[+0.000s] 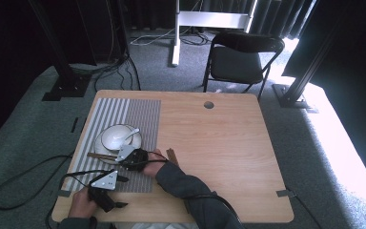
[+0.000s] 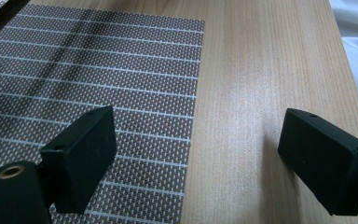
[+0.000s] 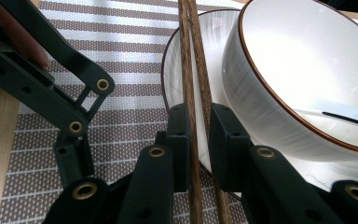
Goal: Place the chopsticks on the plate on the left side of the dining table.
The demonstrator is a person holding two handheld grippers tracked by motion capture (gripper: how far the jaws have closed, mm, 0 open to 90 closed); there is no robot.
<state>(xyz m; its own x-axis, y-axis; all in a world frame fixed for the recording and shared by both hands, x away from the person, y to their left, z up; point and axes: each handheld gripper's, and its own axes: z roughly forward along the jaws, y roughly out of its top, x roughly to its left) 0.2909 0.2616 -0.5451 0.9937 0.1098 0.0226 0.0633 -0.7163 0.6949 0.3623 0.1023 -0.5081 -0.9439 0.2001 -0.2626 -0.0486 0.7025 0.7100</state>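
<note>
A pair of brown wooden chopsticks (image 3: 186, 46) lies across the rim of a white plate (image 3: 168, 70), beside the white bowl (image 3: 298, 70) that stands on it. My right gripper (image 3: 198, 130) has its jaws either side of the chopsticks, slightly apart, with a sliver of plate showing between wood and pad. From above, the right gripper (image 1: 119, 156) sits at the plate's near edge, by the chopsticks (image 1: 100, 156) and the bowl (image 1: 119, 136), which holds a spoon (image 1: 131, 135). My left gripper (image 2: 196, 154) stands open over the table, with nothing between its fingers.
A striped grey placemat (image 1: 143, 114) covers the table's left part, and its front right corner (image 2: 186, 186) lies under the left gripper (image 1: 122, 192). A small brown wooden piece (image 1: 171, 155) lies by the right hand. A black chair (image 1: 240, 59) stands beyond the table.
</note>
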